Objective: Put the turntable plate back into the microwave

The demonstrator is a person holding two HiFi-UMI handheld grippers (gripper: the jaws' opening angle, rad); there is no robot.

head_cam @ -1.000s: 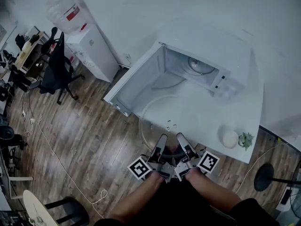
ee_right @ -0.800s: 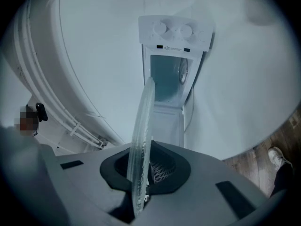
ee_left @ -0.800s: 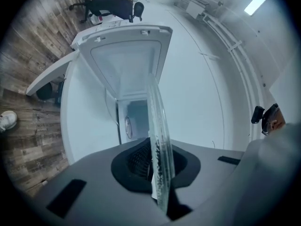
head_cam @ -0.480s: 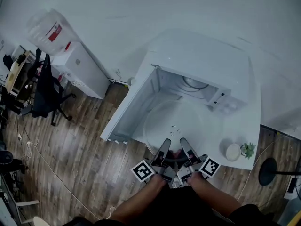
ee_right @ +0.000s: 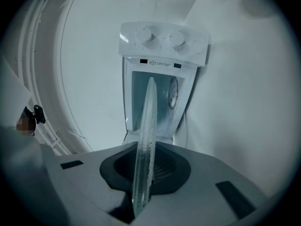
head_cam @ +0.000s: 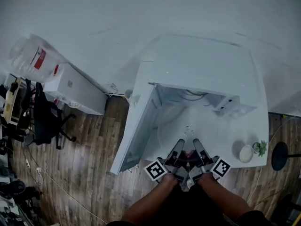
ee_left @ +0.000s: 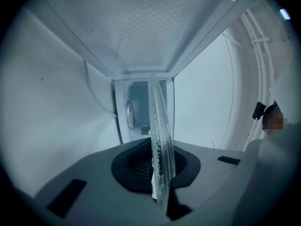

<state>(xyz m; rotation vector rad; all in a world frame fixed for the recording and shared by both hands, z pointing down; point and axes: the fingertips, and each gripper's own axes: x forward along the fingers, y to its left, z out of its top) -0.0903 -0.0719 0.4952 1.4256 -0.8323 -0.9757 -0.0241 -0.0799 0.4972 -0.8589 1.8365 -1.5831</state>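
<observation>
The clear glass turntable plate (head_cam: 184,125) is held flat in front of the white microwave (head_cam: 202,74), whose door (head_cam: 136,126) hangs open to the left. My left gripper (head_cam: 177,150) and right gripper (head_cam: 198,149) sit side by side, both shut on the plate's near rim. In the left gripper view the plate (ee_left: 160,140) stands edge-on between the jaws of my left gripper (ee_left: 157,175), pointing at the cavity (ee_left: 141,109). The right gripper view shows the plate (ee_right: 146,135) clamped in my right gripper (ee_right: 143,175) below the knob panel (ee_right: 164,44).
The microwave stands on a white table (head_cam: 263,126). A small white bowl (head_cam: 246,153) and a little plant (head_cam: 260,148) sit at the table's near right corner. A water dispenser (head_cam: 75,91) and an office chair (head_cam: 44,121) stand on the wood floor to the left.
Both grippers have carried the plate forward toward the microwave opening, and the head view has moved closer over the table.
</observation>
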